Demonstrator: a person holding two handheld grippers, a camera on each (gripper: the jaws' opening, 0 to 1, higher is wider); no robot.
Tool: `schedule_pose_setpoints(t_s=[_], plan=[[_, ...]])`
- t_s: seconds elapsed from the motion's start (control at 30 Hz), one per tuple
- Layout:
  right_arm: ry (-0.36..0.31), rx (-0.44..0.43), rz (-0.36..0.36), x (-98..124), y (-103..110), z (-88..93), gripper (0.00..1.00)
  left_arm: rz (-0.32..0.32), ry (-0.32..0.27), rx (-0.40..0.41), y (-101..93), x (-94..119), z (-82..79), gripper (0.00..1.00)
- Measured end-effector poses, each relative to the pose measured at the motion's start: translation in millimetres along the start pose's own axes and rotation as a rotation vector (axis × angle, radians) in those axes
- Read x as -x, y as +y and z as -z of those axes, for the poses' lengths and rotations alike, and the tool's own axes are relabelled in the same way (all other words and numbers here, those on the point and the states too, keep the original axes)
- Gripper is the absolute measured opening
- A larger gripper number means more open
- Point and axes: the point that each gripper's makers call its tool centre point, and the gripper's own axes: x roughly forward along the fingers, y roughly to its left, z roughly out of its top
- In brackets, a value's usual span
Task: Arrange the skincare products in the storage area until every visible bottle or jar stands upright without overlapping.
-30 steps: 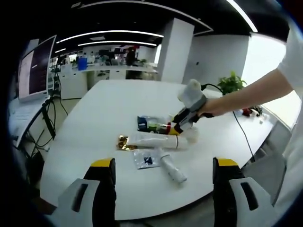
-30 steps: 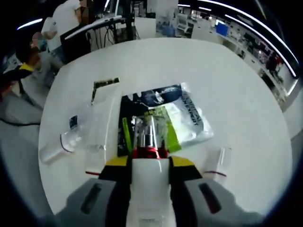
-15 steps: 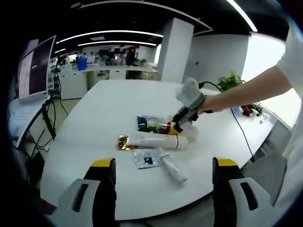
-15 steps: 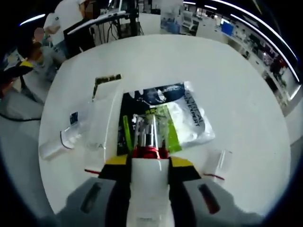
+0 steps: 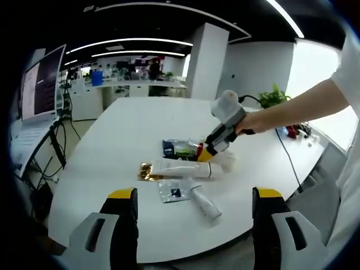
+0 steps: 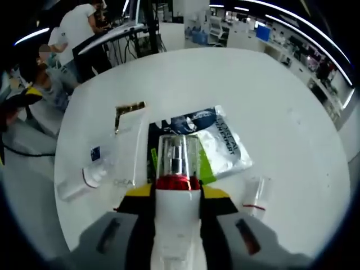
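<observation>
Right jaws clamp bottle (image 6: 178, 163) (red-collared, seemingly lifted).

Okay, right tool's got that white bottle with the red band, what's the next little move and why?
Probably tip the white bottle upright and set it on a bare patch of the table. The right tool is shut on it above the sachets, and the long tube and small bottle lie flat nearby, so putting it down here would overlap them.

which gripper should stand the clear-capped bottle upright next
Right. The right gripper is already shut on the clear-capped bottle above the sachets; the left gripper hangs open and empty near the table edge.
</observation>
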Motion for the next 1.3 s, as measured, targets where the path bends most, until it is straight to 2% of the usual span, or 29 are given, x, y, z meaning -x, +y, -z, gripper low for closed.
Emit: schedule_pose_setpoints(t_s=[0.27,0.43,0.67,0.83,1.0,1.1,1.3], plan=[[-0.070,-0.056,0.021,21.1,-1.8,-4.3,0.29,0.013,-0.002,-0.009,-2.8,0.7,-0.6,0.81],[-0.101,-0.073,0.032,33.4,-1.0,-2.2,0.29,0.020,-0.006,-0.007,-3.6,1.2,-1.3,0.81],[-0.177,-0.136,0.053,58.7,0.7,5.0,0.29,0.034,-0.007,-0.011,-5.7,0.7,-1.4,0.81],[-0.253,-0.221,0.063,79.4,3.3,12.9,0.28,0.049,0.002,-0.026,-9.3,0.2,0.0,0.81],[-0.306,-0.269,0.071,97.5,6.9,18.3,0.28,0.069,0.010,-0.032,-14.7,0.3,0.7,0.81],[-0.343,-0.290,0.067,108.3,10.8,16.7,0.28,0.095,0.025,-0.037,-19.2,0.1,2.3,0.84],[-0.467,-0.308,0.027,143.4,28.0,2.1,0.28,0.146,0.046,-0.061,-29.1,0.0,1.9,0.83]])
